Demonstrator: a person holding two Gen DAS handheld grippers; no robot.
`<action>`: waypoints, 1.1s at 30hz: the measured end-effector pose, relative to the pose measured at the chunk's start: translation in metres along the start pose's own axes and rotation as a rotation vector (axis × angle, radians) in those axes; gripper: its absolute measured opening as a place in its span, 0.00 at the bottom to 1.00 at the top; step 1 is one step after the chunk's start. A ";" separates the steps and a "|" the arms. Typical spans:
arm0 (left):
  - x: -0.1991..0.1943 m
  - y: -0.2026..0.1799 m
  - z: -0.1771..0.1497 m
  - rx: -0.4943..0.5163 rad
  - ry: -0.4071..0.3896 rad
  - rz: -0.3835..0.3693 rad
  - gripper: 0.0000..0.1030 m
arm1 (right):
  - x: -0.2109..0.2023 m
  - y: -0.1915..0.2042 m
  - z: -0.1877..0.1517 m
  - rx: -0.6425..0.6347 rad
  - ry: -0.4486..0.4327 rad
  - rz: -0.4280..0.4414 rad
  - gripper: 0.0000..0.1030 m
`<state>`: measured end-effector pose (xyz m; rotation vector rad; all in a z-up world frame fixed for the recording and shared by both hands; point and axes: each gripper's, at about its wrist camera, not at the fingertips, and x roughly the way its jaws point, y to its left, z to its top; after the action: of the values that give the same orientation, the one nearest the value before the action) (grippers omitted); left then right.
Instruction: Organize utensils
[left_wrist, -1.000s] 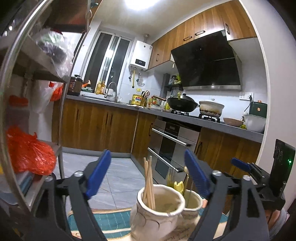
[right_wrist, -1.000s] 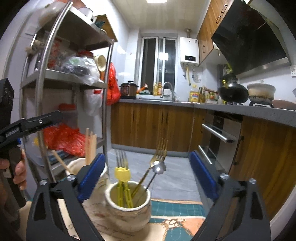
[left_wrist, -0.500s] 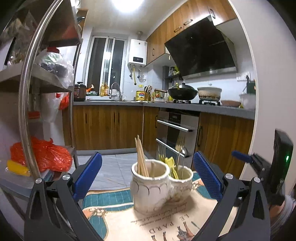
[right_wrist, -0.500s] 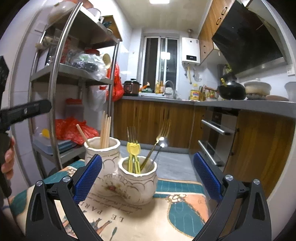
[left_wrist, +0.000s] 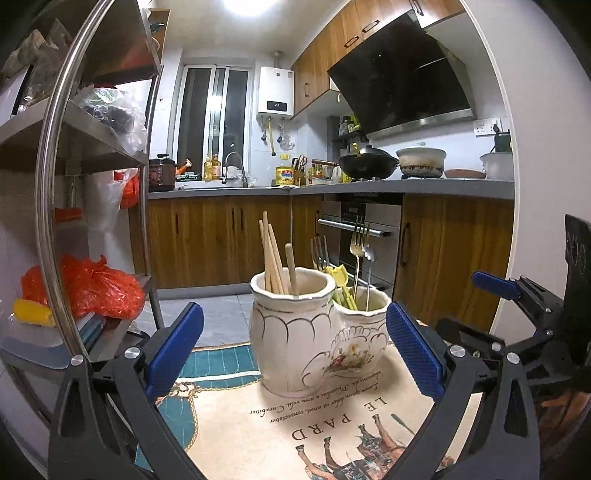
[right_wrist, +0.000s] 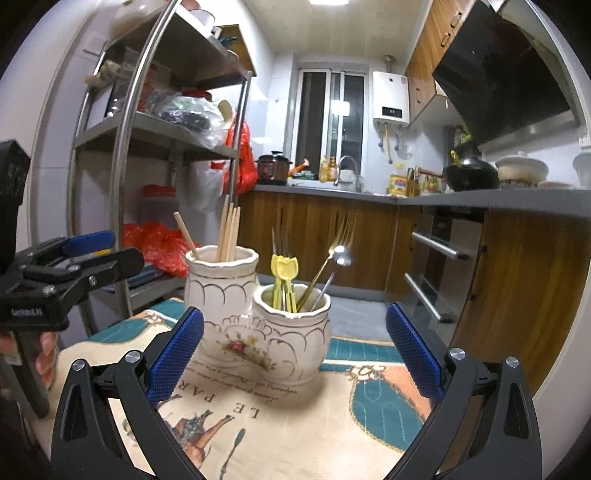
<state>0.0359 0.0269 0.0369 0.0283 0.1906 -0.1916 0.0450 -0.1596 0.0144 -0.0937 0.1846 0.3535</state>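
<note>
Centre of both views, on the printed cloth (left_wrist: 258, 424) over the counter: a double ceramic holder. Taller pot (left_wrist: 291, 332) with chopsticks (left_wrist: 271, 254); shorter pot (left_wrist: 360, 332) with forks (left_wrist: 357, 240), yellow picks (right_wrist: 282, 273) and a spoon (right_wrist: 341, 254). Nothing loose to be seen on the cloth.

Left tool (left_wrist: 293, 345): spread as wide as can be, jaws having just been opening, nothing between them, holder a little beyond the pads. Right tool (right_wrist: 294, 352): likewise wide apart and empty, facing the shorter pot.

Handling, by judgement:
- **Holder:** glazed pottery, probably heavy, hard, slick and easy to chip. Best left standing.
- **Chopsticks:** light, stiff, loose in the pot. Best pinched across the shaft above the rim and lifted straight up.
- **Forks and spoon:** thin, smooth metal, liable to swivel in the pads. Safest gripped mid-handle.
- **Picks:** light, narrow plastic, easy to miss.
</note>
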 end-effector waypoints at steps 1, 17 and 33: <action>0.001 0.000 -0.002 0.004 0.001 0.001 0.95 | 0.000 -0.001 -0.002 0.010 0.000 0.000 0.95; 0.010 0.006 -0.015 -0.014 0.064 -0.015 0.95 | 0.016 -0.011 -0.007 0.070 0.074 0.005 0.95; 0.014 0.005 -0.017 -0.011 0.090 0.020 0.95 | 0.019 -0.013 -0.010 0.092 0.090 -0.020 0.95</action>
<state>0.0474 0.0304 0.0180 0.0278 0.2808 -0.1696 0.0651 -0.1665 0.0017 -0.0211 0.2882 0.3210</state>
